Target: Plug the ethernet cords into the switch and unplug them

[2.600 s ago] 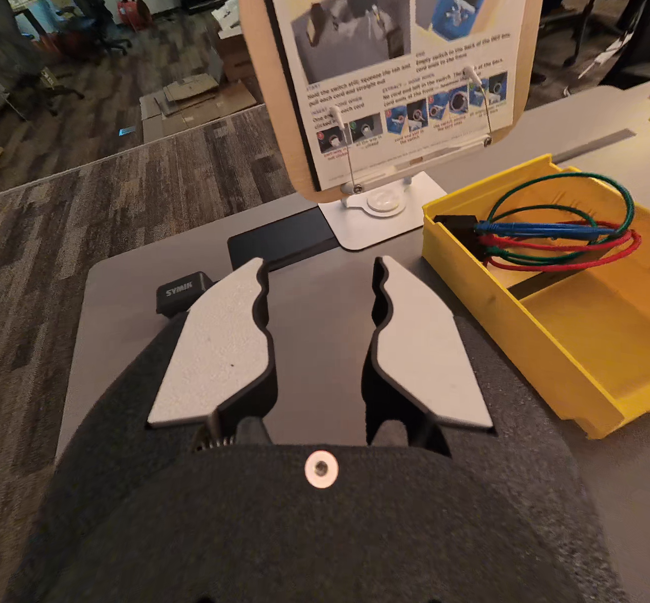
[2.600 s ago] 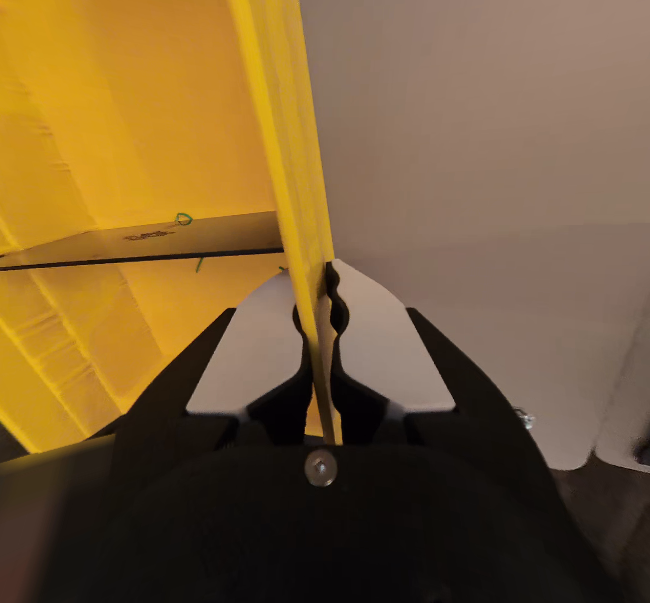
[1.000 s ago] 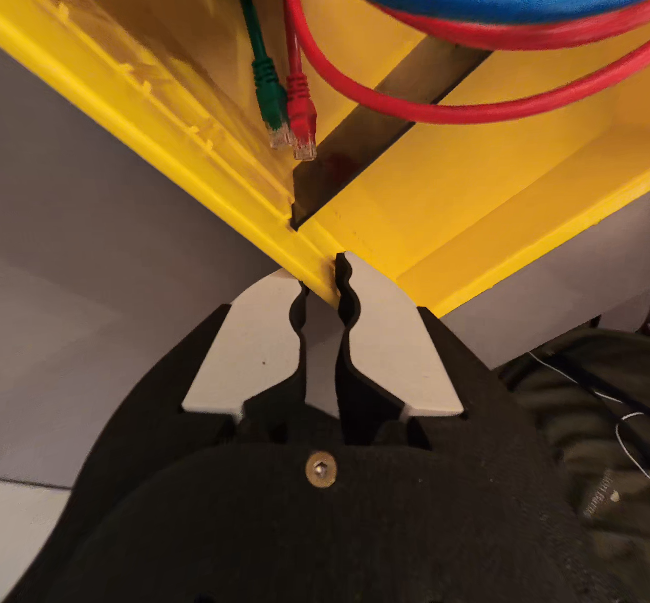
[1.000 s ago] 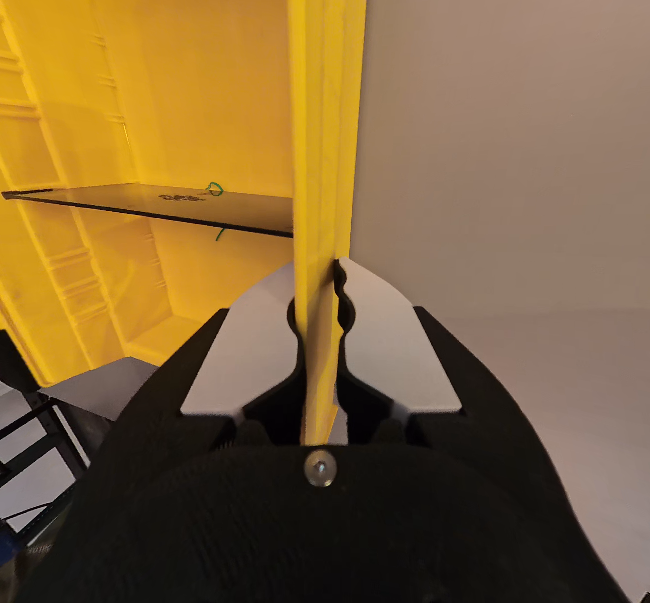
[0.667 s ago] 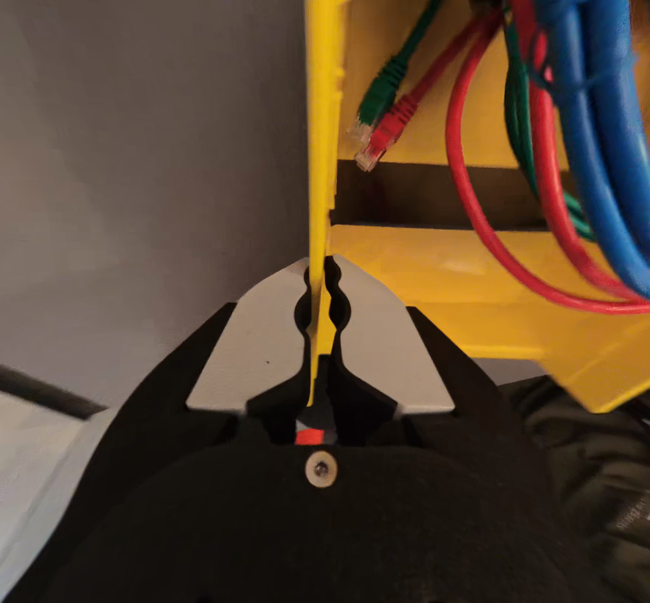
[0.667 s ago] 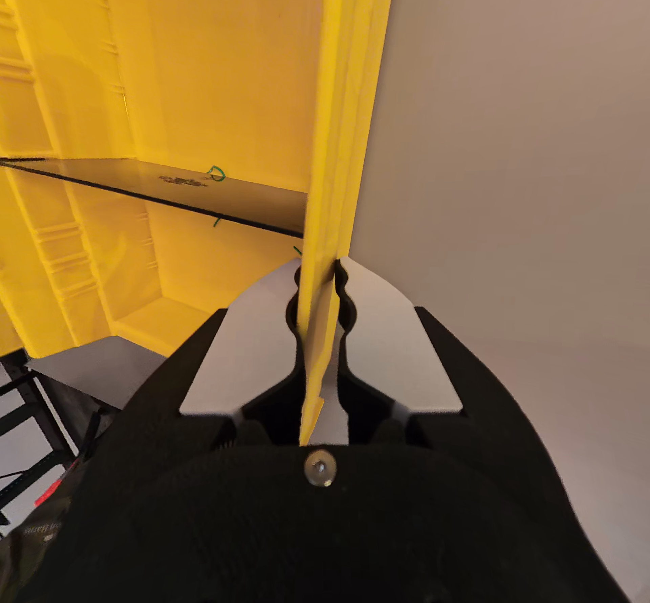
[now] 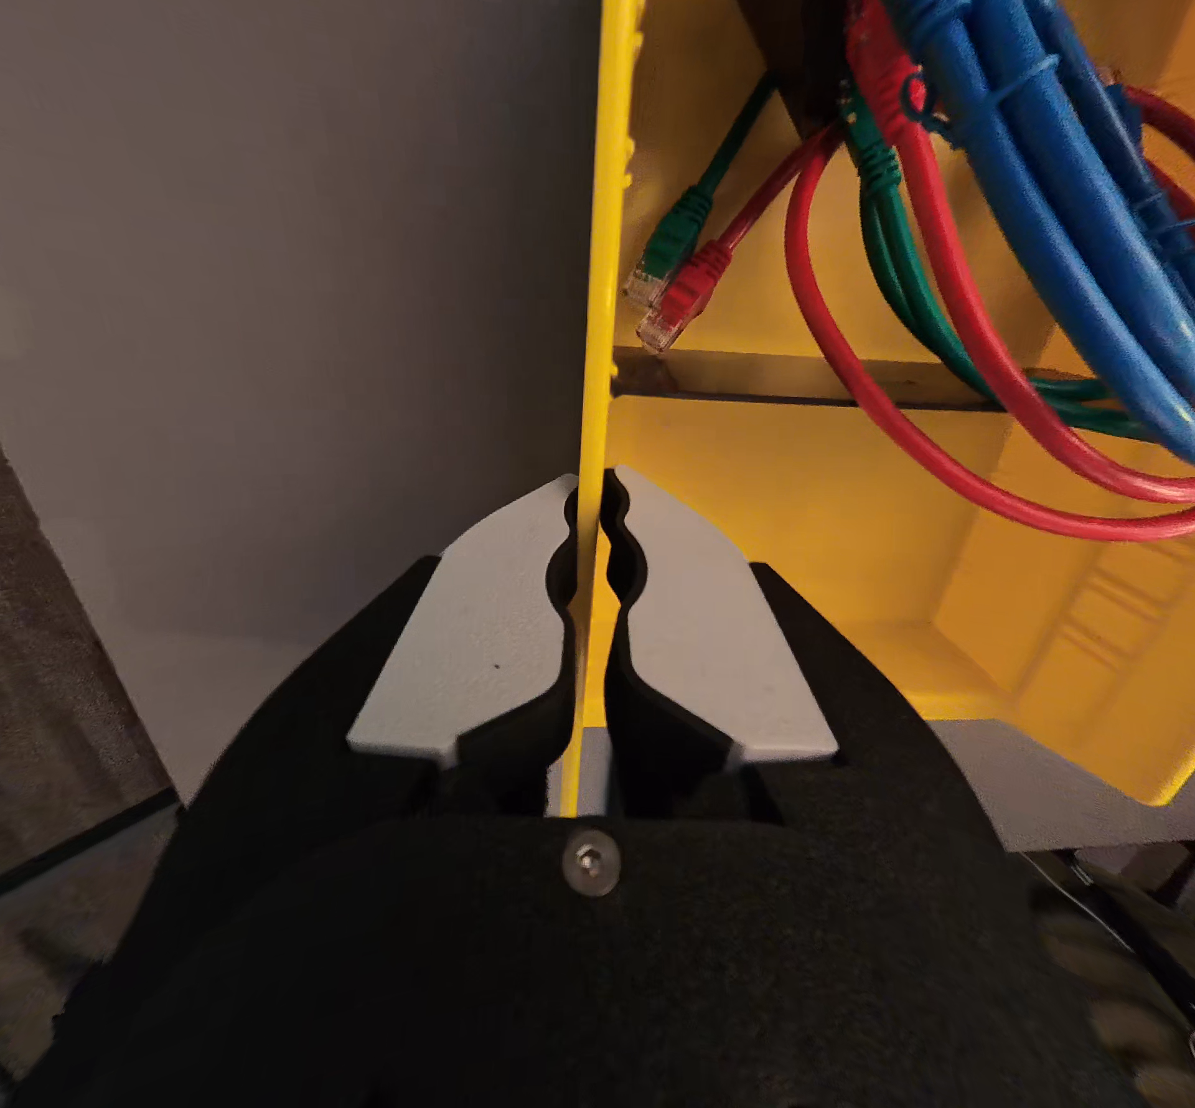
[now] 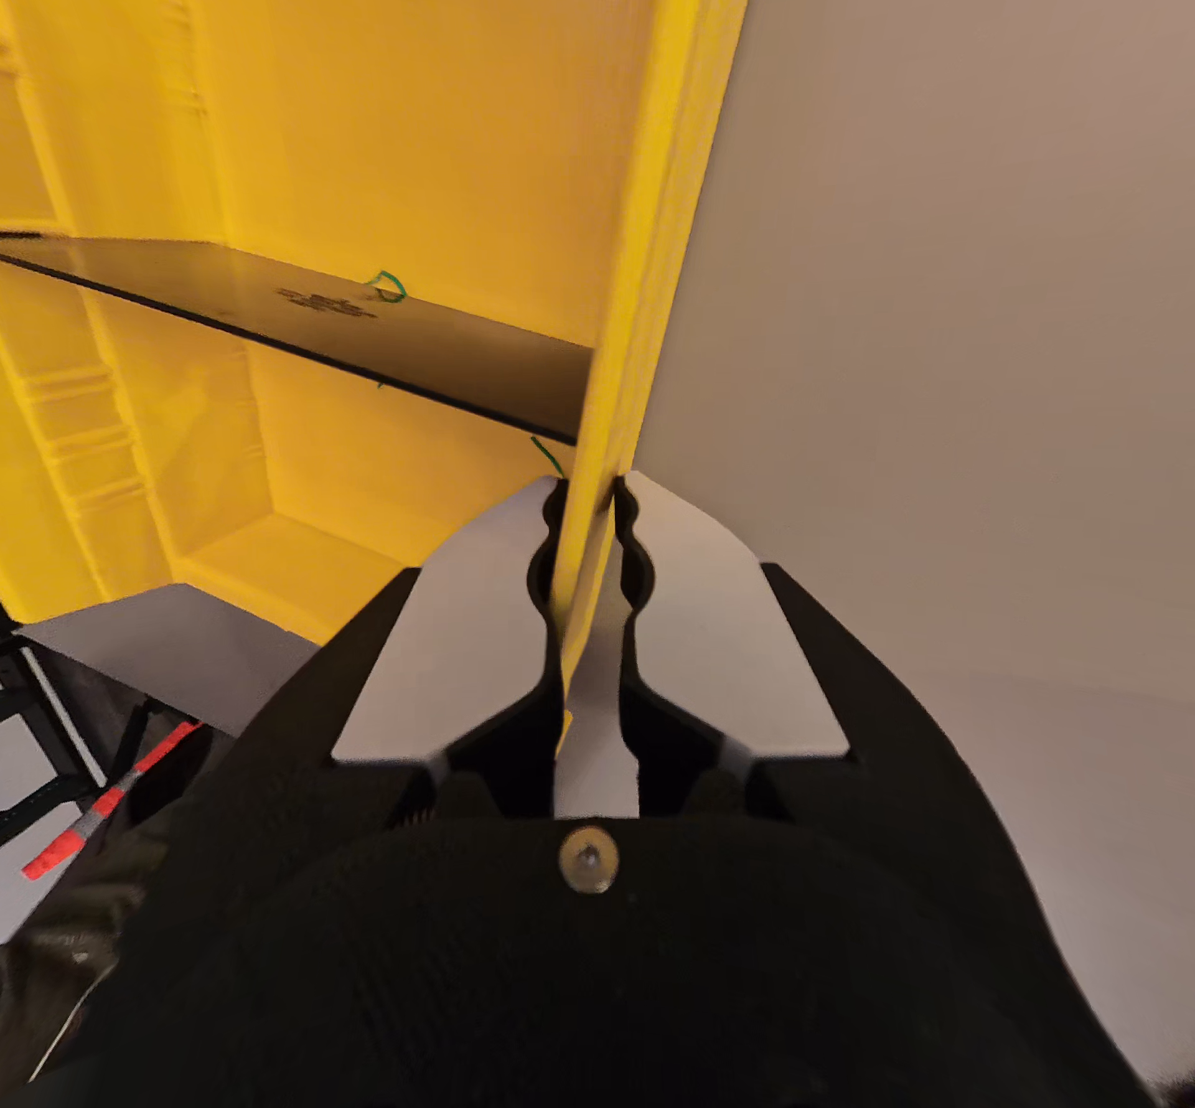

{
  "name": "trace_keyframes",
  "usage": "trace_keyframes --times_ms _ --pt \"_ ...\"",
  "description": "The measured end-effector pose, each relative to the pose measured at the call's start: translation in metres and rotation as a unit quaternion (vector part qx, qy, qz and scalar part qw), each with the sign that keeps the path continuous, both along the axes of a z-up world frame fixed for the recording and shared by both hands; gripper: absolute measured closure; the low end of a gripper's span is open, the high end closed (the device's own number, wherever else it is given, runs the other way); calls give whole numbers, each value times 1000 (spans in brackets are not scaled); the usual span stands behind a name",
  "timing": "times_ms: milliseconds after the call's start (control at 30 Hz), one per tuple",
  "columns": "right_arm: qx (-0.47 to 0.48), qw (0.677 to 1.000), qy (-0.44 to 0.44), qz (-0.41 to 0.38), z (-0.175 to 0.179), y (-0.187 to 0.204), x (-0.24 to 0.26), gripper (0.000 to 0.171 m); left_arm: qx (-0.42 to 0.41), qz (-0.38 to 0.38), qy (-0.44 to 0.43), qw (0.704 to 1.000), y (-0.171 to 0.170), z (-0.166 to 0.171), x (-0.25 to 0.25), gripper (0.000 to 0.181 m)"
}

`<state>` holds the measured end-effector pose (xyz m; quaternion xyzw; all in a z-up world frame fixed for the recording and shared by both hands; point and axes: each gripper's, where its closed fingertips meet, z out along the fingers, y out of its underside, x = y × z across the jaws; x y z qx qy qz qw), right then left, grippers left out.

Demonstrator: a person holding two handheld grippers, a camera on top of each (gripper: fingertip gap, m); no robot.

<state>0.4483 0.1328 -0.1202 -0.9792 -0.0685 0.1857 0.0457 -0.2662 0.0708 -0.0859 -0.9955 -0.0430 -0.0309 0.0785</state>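
Ethernet cords (image 7: 1009, 249) in yellow bin (image 7: 808, 534), left claw (image 7: 592, 482) and right claw (image 8: 588, 485) each clamped on its walls

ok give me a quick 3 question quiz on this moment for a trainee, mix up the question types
1. True or false: the left gripper is shut on a side wall of the yellow bin.
2. Which loose plug lies nearer that wall? A) green plug B) red plug C) blue cords
3. Fill in: the right gripper is shut on the bin's other ____, near the dark divider.

Key: 1 true; 2 A; 3 wall.
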Motion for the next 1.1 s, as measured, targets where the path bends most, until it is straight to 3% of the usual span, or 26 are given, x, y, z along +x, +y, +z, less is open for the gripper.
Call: trace_keyframes --times_ms 167,367,600,1100 --pt "11 1000 14 16 0 11 -16 156 18 59 -53 997 -3 0 -12 178" --pt "28 999 36 7 2 20 -15 155 38 59 -44 997 -6 0 -25 178" --pt "17 999 25 -17 1 6 7 157 41 67 -49 996 -8 0 -30 178" --pt "-19 995 70 -73 4 -4 4 151 59 61 -63 994 -10 -1 -29 178"
